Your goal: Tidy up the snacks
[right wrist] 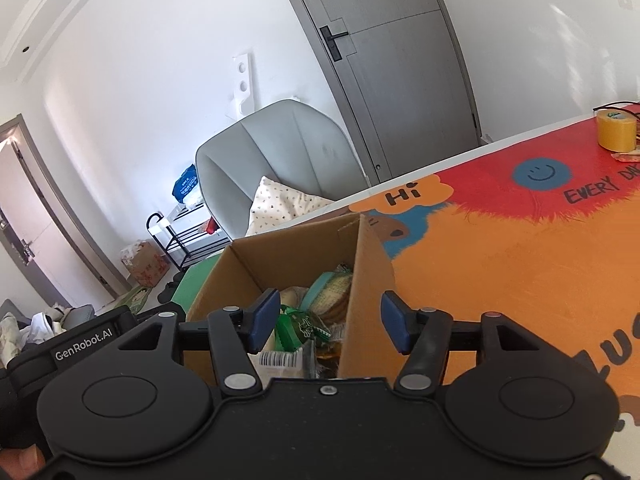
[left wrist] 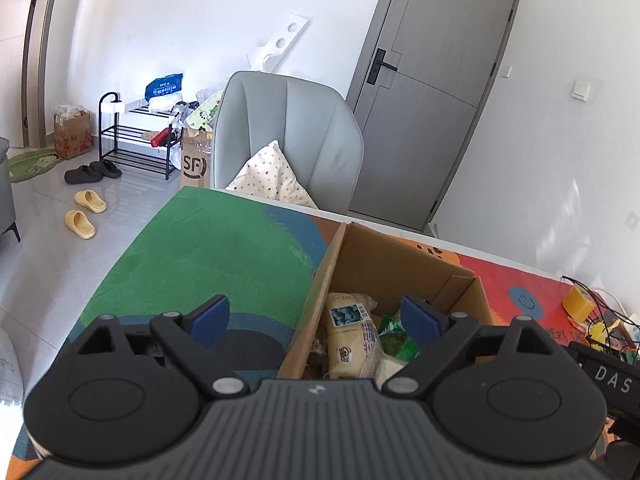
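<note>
An open cardboard box [left wrist: 400, 264] stands on the colourful table mat [left wrist: 224, 248], filled with snack packets. Among them are a cream packet [left wrist: 352, 336] and a green packet [left wrist: 396, 340]. My left gripper [left wrist: 316, 318] is open and straddles the box's left wall, its right finger over the snacks, and it holds nothing. The right wrist view shows the same box [right wrist: 288, 256] with a green packet [right wrist: 300, 328] and a teal-edged biscuit packet [right wrist: 332, 292]. My right gripper [right wrist: 330, 322] is open astride the box's right wall, its pads clear of the cardboard.
A yellow tape roll [right wrist: 616, 128] and loose cables [left wrist: 600, 320] lie at the mat's far right. A grey chair [left wrist: 288, 128] with a cushion stands behind the table's far edge. The left gripper's body [right wrist: 84, 350] is close beside my right one.
</note>
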Demonstrator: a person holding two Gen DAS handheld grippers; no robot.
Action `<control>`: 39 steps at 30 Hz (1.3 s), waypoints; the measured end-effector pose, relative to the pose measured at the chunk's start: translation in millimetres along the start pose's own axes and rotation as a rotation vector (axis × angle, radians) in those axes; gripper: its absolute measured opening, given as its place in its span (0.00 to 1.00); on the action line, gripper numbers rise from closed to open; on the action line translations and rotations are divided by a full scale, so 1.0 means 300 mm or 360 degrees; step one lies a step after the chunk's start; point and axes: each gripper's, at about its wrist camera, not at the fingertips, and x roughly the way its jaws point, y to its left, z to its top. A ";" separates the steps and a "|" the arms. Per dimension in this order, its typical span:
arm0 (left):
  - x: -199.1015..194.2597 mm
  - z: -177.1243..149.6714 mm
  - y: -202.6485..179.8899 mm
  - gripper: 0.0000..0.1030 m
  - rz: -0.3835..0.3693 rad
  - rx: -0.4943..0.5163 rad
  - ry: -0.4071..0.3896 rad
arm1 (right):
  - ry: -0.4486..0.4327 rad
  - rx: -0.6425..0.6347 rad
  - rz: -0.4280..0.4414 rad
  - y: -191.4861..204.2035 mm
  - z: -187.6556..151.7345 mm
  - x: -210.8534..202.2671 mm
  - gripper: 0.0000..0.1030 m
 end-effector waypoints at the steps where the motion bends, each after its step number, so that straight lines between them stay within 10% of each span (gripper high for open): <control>1: -0.007 -0.004 -0.007 0.91 0.0005 0.0014 -0.0003 | -0.0004 -0.0008 -0.0004 -0.001 -0.001 -0.011 0.60; 15: -0.106 -0.045 -0.095 1.00 0.0009 0.0212 0.0012 | -0.0091 -0.0019 -0.0121 -0.068 -0.013 -0.172 1.00; 39: -0.292 -0.106 -0.195 1.00 -0.0043 0.0451 0.0040 | -0.0101 -0.0093 -0.0313 -0.139 -0.061 -0.401 1.00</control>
